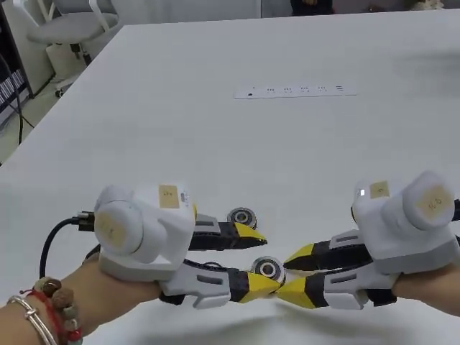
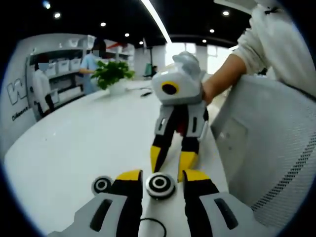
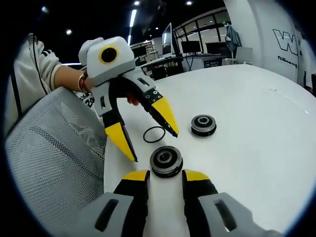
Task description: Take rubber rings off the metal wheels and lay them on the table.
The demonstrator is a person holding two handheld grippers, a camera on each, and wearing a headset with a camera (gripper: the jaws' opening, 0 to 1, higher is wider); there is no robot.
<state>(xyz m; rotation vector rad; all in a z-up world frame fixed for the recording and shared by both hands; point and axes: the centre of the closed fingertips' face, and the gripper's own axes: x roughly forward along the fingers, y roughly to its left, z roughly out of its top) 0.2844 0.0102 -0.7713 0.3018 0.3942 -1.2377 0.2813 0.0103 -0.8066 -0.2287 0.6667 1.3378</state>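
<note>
Two wheels sat on the white counter (image 1: 215, 129). The near wheel (image 1: 267, 269) lay flat between the two tools, and the far wheel (image 1: 241, 216) lay just beyond it, apart from it and clear of both tools. The left tool (image 2: 163, 174) was open, its yellow-tipped jaws standing either side of the near wheel without visibly pinching it. The right tool (image 3: 166, 174) faced it and was open as well, jaws spread, with the same wheel just ahead of their tips. A loose rubber ring (image 3: 154, 134) lay flat on the counter near the left tool's jaws, so one ring looked to be off already, though which wheel it came from could not be told. Each wheel was a small silver disc with dark and bright circles around a small centre hole, much like a bearing, and the near one showed a dark band round its rim, probably its ring. The metal body would likely be stiff, fairly heavy for its size and smooth, so it might skate across the slick counter if pushed from one side only. It seemed best pinned across its rim by one tool. The ring, thin and black, would probably be soft and stretchy and sit snugly on the rim. The other tool would need to catch it at the rim's edge with a jaw tip and peel it over. Too thin a bite might let it snap back.
</note>
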